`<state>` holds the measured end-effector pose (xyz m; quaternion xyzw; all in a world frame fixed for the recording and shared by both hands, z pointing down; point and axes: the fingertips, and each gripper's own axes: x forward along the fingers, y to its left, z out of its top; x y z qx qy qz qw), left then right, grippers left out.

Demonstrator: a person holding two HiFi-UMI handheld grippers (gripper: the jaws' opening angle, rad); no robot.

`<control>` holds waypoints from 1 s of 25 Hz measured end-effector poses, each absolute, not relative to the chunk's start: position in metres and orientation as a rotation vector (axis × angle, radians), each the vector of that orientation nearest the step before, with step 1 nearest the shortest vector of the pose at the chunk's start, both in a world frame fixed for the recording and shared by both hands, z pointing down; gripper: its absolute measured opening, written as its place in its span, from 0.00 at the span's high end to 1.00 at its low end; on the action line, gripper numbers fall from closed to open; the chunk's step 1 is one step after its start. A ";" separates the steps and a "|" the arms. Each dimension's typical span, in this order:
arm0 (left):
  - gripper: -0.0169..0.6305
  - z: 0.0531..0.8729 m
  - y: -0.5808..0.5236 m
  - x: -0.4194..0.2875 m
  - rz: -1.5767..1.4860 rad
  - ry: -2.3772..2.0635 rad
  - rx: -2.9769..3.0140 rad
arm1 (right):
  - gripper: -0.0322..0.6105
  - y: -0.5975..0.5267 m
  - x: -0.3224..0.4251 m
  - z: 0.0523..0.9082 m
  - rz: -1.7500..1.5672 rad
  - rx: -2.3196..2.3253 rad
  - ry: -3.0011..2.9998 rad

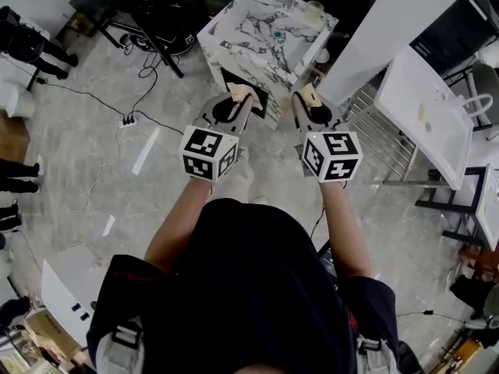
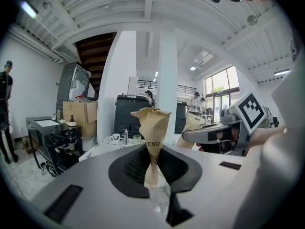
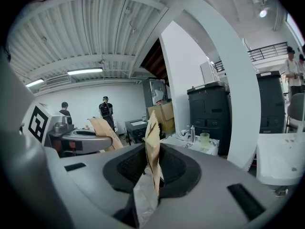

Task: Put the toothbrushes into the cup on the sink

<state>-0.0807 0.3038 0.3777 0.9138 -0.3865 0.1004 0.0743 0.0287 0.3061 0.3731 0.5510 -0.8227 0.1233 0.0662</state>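
Ahead on grey stone floor, marbled sink with cup.

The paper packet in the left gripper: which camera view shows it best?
The left gripper view: the paper packet stands upright and centred, pinched between the jaws, its print readable. The head view shows only its tan tip from above; the right gripper view shows it small, at the left.

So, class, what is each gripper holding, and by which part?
The left gripper pinches a brown paper packet at its narrow middle, printed end poking out. The right gripper pinches a second paper packet likewise, mid-length.
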 end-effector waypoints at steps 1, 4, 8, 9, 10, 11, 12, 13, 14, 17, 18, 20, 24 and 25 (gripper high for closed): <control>0.90 0.377 0.300 -0.080 0.297 -1.158 2.743 | 0.81 0.303 0.030 0.373 0.376 1.662 -2.482; 0.90 0.377 0.287 -0.075 0.287 -1.145 2.744 | 0.81 0.291 0.034 0.371 0.387 1.673 -2.482; 0.90 0.379 0.261 -0.072 0.287 -1.134 2.748 | 0.81 0.264 0.037 0.372 0.394 1.682 -2.479; 0.90 0.379 0.254 -0.071 0.285 -1.131 2.750 | 0.81 0.257 0.038 0.373 0.393 1.682 -2.476; 0.90 0.379 0.247 -0.070 0.283 -1.127 2.752 | 0.81 0.250 0.038 0.373 0.395 1.684 -2.474; 0.90 0.379 0.240 -0.070 0.282 -1.123 2.755 | 0.81 0.243 0.039 0.374 0.401 1.687 -2.474; 0.90 0.379 0.232 -0.069 0.282 -1.118 2.756 | 0.81 0.236 0.040 0.374 0.408 1.691 -2.473; 0.90 0.379 0.224 -0.069 0.283 -1.114 2.757 | 0.81 0.228 0.040 0.375 0.416 1.696 -2.471; 0.90 0.379 0.216 -0.068 0.285 -1.110 2.757 | 0.81 0.220 0.040 0.375 0.423 1.700 -2.469; 0.90 0.380 0.191 -0.066 0.291 -1.094 2.754 | 0.81 0.196 0.041 0.377 0.441 1.703 -2.462; 0.90 0.380 0.183 -0.065 0.294 -1.088 2.753 | 0.81 0.188 0.042 0.378 0.445 1.704 -2.458; 0.90 0.380 0.167 -0.064 0.298 -1.075 2.753 | 0.81 0.172 0.042 0.378 0.453 1.710 -2.450; 0.90 0.378 0.138 -0.063 0.308 -1.038 2.760 | 0.81 0.142 0.044 0.377 0.474 1.735 -2.426; 0.90 0.376 0.131 -0.064 0.307 -1.031 2.760 | 0.81 0.136 0.044 0.376 0.479 1.740 -2.421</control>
